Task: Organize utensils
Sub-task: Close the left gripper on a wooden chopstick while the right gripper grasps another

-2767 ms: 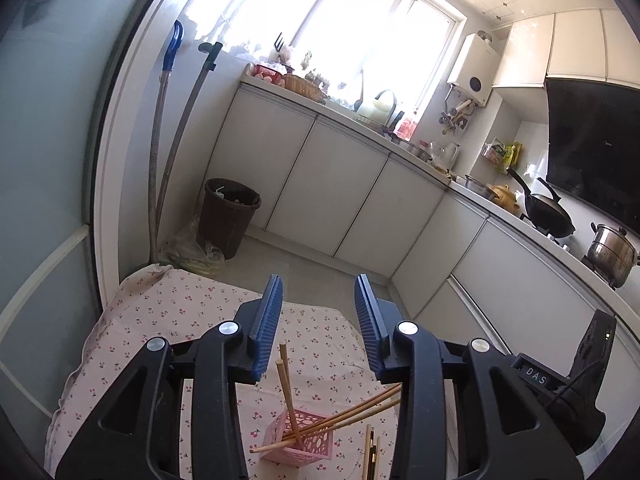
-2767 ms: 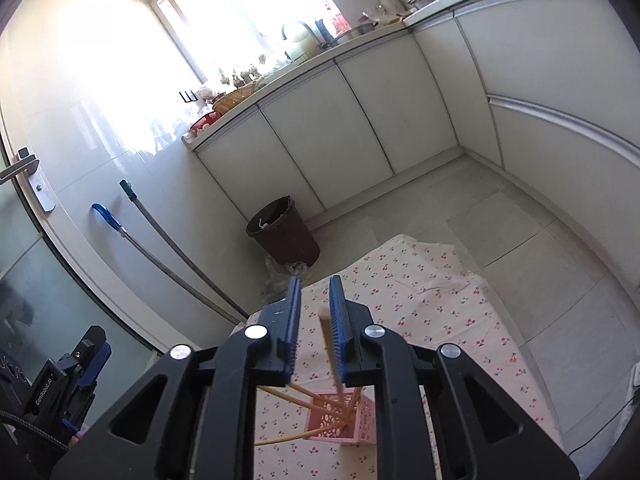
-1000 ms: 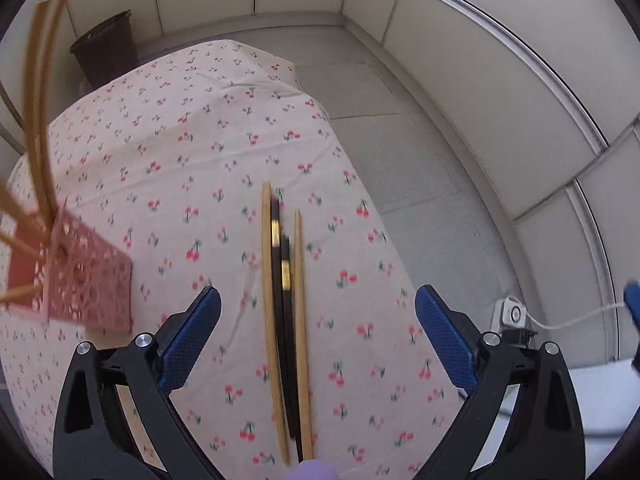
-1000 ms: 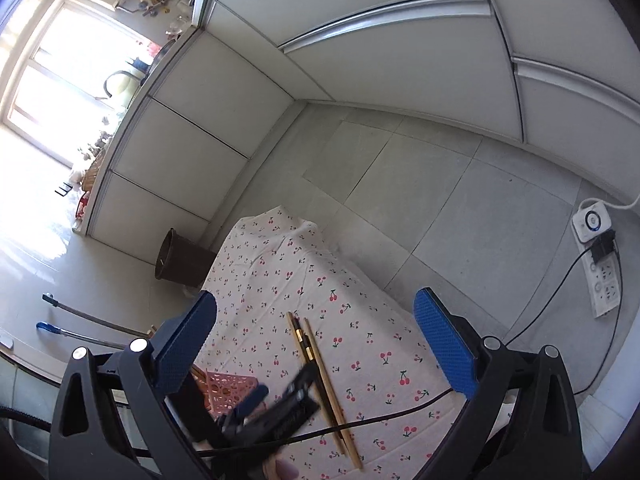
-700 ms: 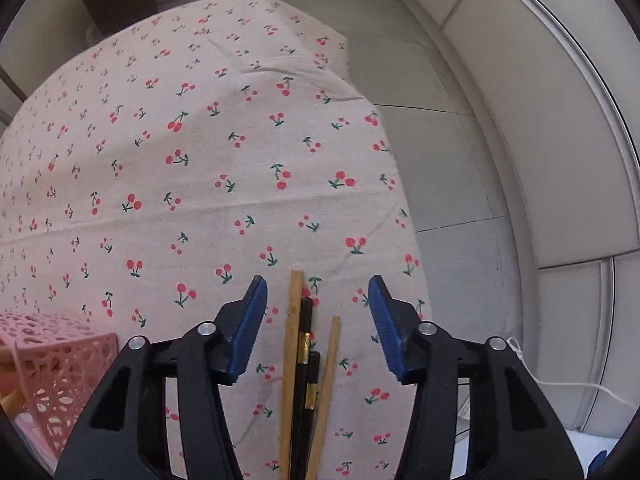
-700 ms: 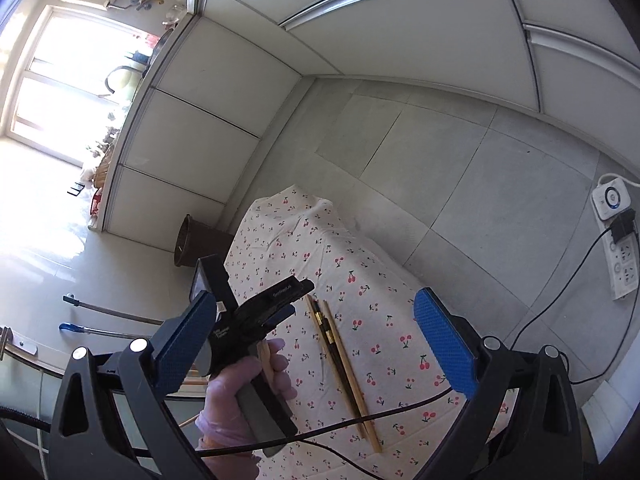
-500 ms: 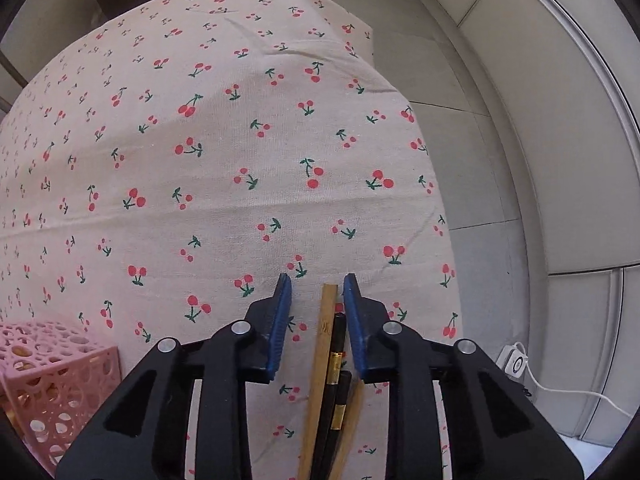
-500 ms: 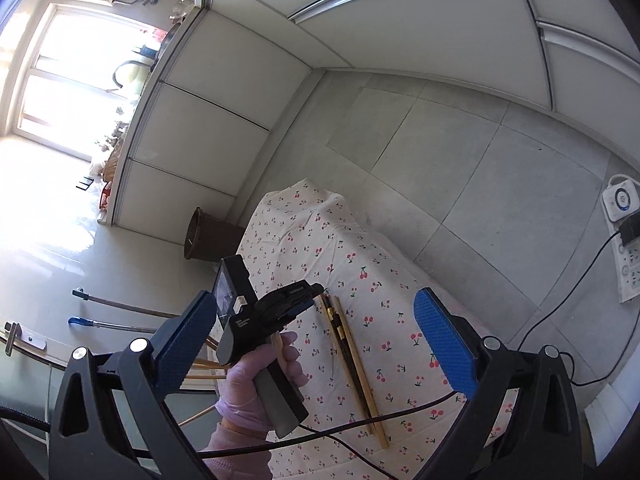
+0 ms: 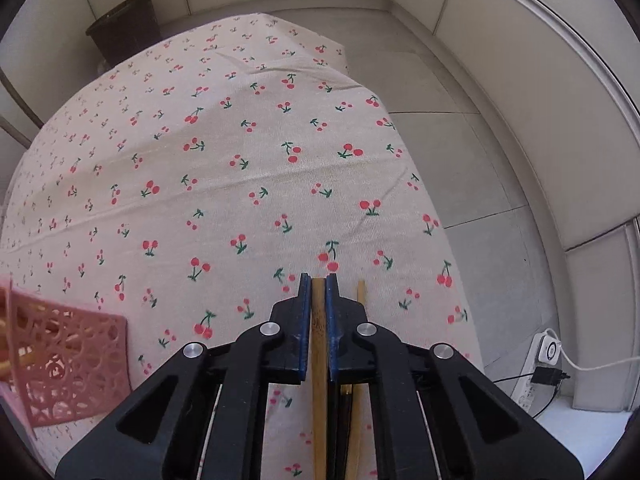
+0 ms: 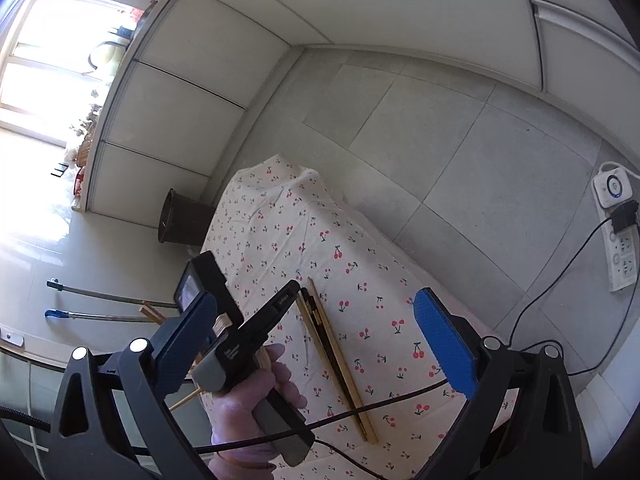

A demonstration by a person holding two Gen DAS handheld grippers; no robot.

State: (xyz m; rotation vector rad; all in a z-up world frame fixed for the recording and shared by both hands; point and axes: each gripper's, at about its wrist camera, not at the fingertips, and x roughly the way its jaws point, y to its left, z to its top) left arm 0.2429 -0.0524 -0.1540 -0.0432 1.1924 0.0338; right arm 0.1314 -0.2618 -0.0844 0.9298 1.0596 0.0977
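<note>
Left wrist view, left jaws gripping bamboo chopstick (image 9: 319, 320), cherry-print cloth (image 9: 224, 168), right jaws wide open.

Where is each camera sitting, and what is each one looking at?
Left wrist view: it sits on the left gripper and looks steeply down at the cherry tablecloth; its own black fingers with blue pads show, shut on a bamboo chopstick.
Right wrist view: it sits on the right gripper, higher and to the side, facing the table and floor; its wide-open fingers show, plus the person's hand holding the left gripper.
Both views share the tablecloth, the chopsticks, the brown bin and the power strip.
</note>
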